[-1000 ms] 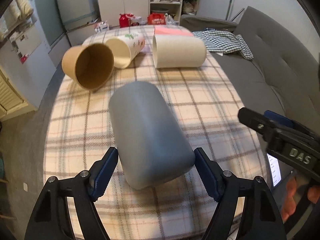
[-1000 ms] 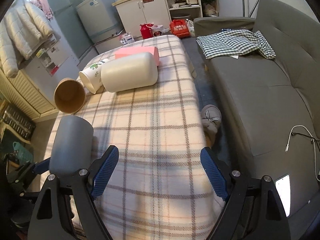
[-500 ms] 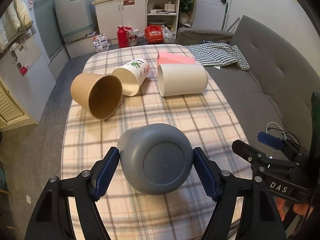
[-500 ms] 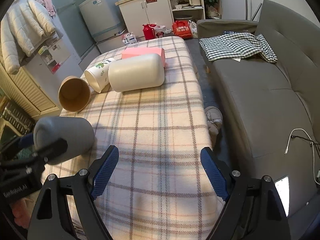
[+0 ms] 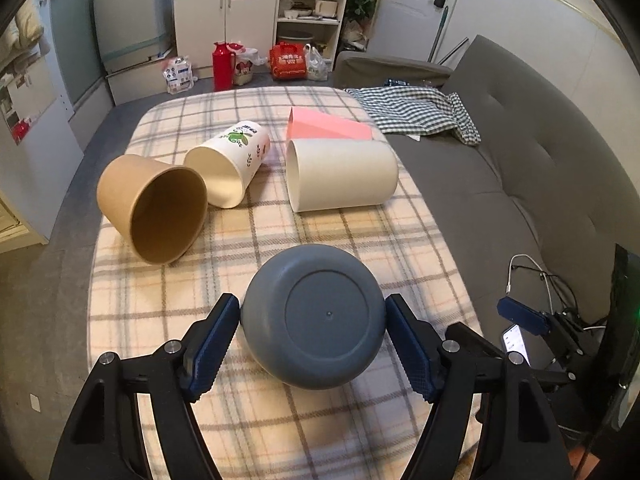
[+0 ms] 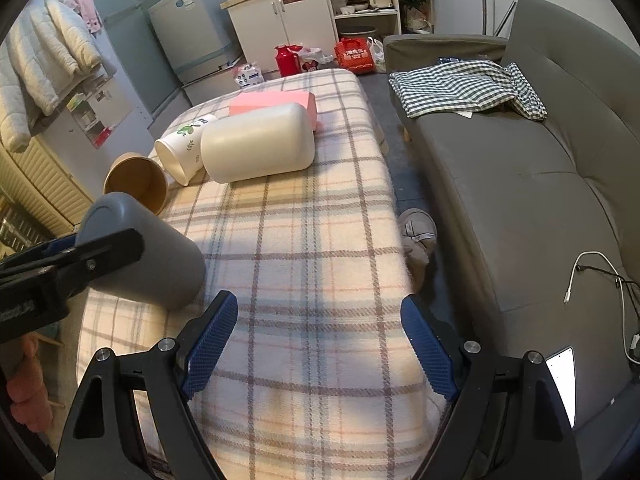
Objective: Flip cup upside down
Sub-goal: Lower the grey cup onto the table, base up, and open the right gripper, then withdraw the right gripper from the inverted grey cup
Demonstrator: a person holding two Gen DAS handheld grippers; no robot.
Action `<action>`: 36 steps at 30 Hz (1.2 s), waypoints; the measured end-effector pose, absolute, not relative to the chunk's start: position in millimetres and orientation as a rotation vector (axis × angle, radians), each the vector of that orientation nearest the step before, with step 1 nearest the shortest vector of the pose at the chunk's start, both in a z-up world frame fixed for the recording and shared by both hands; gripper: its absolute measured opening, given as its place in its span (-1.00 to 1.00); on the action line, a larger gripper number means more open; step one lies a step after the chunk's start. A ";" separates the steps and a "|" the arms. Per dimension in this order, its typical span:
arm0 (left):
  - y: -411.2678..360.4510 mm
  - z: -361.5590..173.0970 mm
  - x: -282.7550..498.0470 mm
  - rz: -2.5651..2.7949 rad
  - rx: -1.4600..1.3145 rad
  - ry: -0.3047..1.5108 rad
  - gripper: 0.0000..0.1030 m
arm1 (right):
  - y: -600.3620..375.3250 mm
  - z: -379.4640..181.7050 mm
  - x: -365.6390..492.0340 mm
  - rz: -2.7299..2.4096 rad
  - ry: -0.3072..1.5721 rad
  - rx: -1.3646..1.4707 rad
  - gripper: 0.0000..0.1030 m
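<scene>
Grey cup (image 5: 314, 314) clamped in left gripper (image 5: 313, 344), base toward camera, tilted over plaid table (image 5: 248, 420); right gripper (image 6: 318, 344) wide open, empty, at 3 o'clock.

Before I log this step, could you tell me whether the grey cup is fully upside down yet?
Not yet: the grey cup is tilted, base raised and mouth low near the plaid blanket, clamped in the left gripper.

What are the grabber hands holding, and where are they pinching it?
The left gripper pinches the gray cup by its sides, near the closed bottom end. The right gripper is open and holds nothing.
</scene>
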State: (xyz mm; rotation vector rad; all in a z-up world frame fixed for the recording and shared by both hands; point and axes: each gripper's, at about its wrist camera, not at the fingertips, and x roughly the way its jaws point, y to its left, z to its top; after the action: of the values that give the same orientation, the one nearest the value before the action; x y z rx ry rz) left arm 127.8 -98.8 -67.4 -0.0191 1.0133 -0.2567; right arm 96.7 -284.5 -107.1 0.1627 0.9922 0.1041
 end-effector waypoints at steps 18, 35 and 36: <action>-71.8 -44.8 121.5 -0.202 -0.012 0.927 0.56 | -265.6 -86.0 92.7 0.106 0.968 0.101 0.63; -21.7 -11.9 23.5 -0.061 0.025 0.633 0.57 | -217.5 -33.4 28.9 0.160 0.724 -0.001 0.63; -20.7 -14.6 17.7 -0.068 0.025 0.620 0.65 | -215.6 -33.7 25.5 0.159 0.716 -0.005 0.63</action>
State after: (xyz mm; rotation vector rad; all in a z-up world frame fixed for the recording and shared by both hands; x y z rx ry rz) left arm 17.7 -20.7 -14.6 0.0254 0.6200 -0.0676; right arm 25.5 -215.6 -33.7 -0.0049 0.7164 0.1595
